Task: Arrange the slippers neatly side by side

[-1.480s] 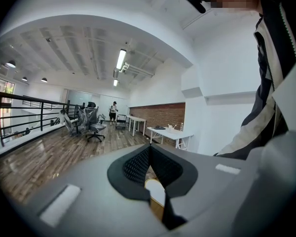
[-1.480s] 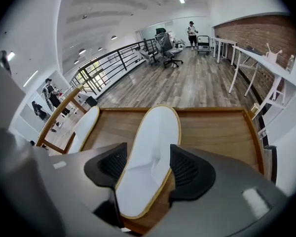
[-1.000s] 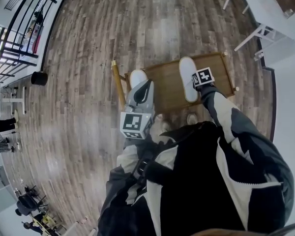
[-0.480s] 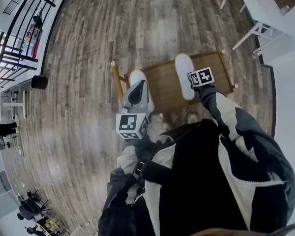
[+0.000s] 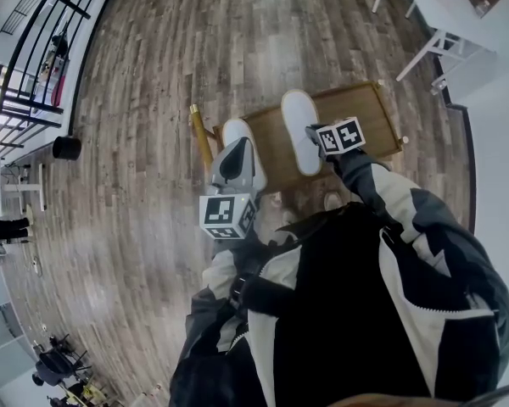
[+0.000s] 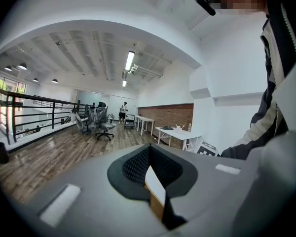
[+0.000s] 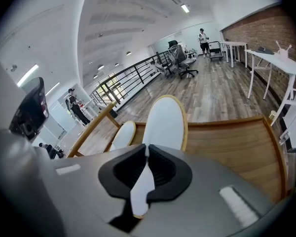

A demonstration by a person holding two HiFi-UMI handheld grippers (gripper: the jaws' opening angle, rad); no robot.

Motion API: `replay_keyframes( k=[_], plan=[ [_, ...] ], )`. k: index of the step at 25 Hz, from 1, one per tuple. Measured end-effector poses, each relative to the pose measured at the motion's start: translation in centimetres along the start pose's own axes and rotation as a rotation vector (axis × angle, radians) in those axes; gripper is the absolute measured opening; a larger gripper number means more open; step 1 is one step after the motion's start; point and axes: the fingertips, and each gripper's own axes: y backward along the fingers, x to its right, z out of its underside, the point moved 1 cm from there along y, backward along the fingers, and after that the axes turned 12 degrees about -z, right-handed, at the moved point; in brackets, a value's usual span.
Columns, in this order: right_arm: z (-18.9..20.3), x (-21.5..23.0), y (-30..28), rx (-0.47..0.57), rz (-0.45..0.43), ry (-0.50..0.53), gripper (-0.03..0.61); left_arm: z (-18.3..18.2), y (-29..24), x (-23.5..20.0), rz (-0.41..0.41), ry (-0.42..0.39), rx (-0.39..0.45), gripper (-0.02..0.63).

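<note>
Two white slippers with tan rims are over a low wooden table point(image 5: 360, 113). In the head view my left gripper point(image 5: 240, 145) is over the left slipper point(image 5: 235, 131) at the table's left end. The left gripper view shows its jaws shut on that slipper's thin white edge point(image 6: 155, 185). My right gripper point(image 5: 316, 136) is shut on the heel end of the right slipper point(image 5: 299, 130). In the right gripper view this slipper point(image 7: 165, 120) sticks out ahead of the shut right gripper point(image 7: 144, 168), raised above the wood point(image 7: 232, 142), with the other slipper point(image 7: 122, 135) just to its left.
A yellow wooden post point(image 5: 201, 136) stands at the table's left end. White tables point(image 5: 445, 11) are at the far right, a black bin point(image 5: 67, 147) and a railing point(image 5: 34, 49) at the left. Wooden floor lies all around; office chairs point(image 7: 182, 58) and people stand far off.
My right gripper has risen and carried the right slipper leftward over the table, closer to the left slipper. The left gripper has kept still on its slipper.
</note>
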Motion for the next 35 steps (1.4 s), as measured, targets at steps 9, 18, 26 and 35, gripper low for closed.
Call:
replay_keyframes(
  k=[9,18,26,35],
  plan=[
    [-0.6,-4.2,0.3,0.027,-0.028,0.066,0.023,1.5,1.7,-1.7,-0.031,0.038,-0.023,0.018],
    [-0.9,-7.3,-1.6,0.032,-0.052,0.113,0.023,1.7,3.0,-2.9,-0.033,0.042,-0.029,0.018],
    [0.6,-6.3,-4.8,-0.030,-0.024,0.085,0.023,2.9,4.5,-3.4,-0.034,0.045,-0.049,0.018],
    [2.3,-3.5,-9.9,-0.150,0.031,0.101,0.023,3.7,6.1,-5.6,-0.076,0.039,-0.075,0.018]
  ],
)
